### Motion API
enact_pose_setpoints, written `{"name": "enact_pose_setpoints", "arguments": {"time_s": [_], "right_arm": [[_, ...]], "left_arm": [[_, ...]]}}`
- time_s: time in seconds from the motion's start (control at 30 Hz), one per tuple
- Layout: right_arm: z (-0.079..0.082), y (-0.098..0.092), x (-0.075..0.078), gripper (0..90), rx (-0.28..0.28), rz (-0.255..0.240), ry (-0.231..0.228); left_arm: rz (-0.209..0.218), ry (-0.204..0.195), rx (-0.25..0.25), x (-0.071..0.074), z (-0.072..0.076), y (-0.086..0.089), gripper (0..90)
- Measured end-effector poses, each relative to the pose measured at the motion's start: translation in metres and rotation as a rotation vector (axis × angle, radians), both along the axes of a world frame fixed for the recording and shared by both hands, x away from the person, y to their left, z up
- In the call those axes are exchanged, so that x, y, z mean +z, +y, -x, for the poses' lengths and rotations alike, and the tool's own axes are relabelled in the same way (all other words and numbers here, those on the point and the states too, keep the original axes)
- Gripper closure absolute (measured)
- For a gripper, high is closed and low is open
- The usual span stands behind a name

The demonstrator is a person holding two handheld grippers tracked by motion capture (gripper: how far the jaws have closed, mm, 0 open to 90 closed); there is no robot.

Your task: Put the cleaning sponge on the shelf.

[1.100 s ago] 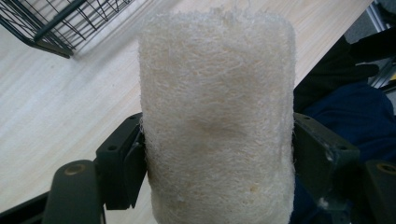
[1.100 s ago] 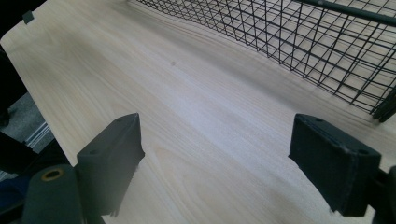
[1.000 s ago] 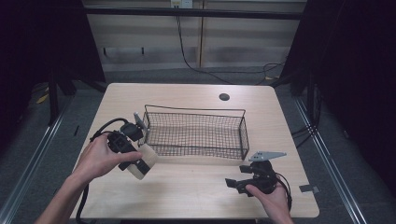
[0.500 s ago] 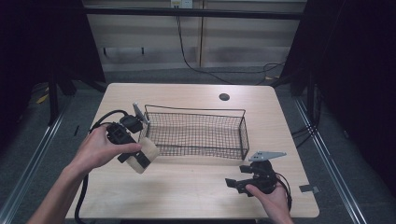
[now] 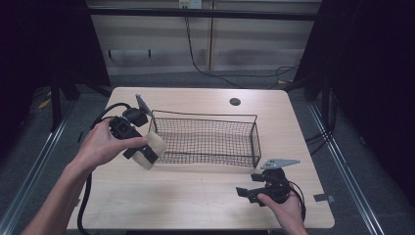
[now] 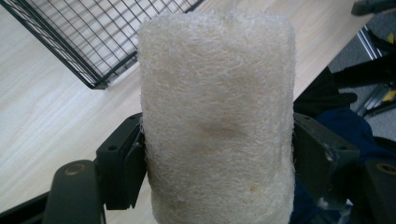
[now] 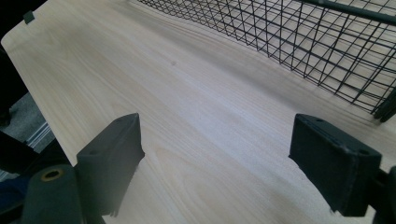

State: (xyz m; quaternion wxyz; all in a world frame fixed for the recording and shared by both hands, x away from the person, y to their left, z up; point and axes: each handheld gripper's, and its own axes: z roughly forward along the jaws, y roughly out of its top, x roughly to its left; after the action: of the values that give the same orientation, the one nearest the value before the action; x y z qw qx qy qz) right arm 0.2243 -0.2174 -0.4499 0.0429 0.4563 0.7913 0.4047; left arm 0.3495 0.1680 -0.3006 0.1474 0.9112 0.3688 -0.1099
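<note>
Loofah pad (image 6: 217, 116) looks light, soft, springy w/ a coarse grippy weave; prob best held across its mid-section, as now. Pale cream, fibrous, rounded block. Left tool (image 5: 142, 149) is clamped on it, just outside the wire basket's (image 5: 205, 139) left end, above the tabletop (image 5: 195, 196). Right tool (image 7: 229, 154) sits w/ jaws apart near basket's front-right corner.

basket (image 5: 205, 139) mid-table | sponge (image 5: 149, 149) at its left end, probably outside | right tool (image 5: 247, 193) in front
</note>
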Motion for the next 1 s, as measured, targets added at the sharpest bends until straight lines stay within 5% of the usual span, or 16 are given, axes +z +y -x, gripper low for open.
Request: {"name": "enact_pose_setpoints", "arguments": {"time_s": [0.5,1.0], "right_arm": [[0.001,0.000,0.000,16.5,0.005,-0.005,0.002],[0.001,0.000,0.000,16.5,0.000,-0.008,0.002]], "left_arm": [[-0.013,-0.030,0.124,0.015,-0.020,-0.015,26.4],[-0.067,-0.022,0.288,-0.002,-0.040,-0.026,26.3]]}}
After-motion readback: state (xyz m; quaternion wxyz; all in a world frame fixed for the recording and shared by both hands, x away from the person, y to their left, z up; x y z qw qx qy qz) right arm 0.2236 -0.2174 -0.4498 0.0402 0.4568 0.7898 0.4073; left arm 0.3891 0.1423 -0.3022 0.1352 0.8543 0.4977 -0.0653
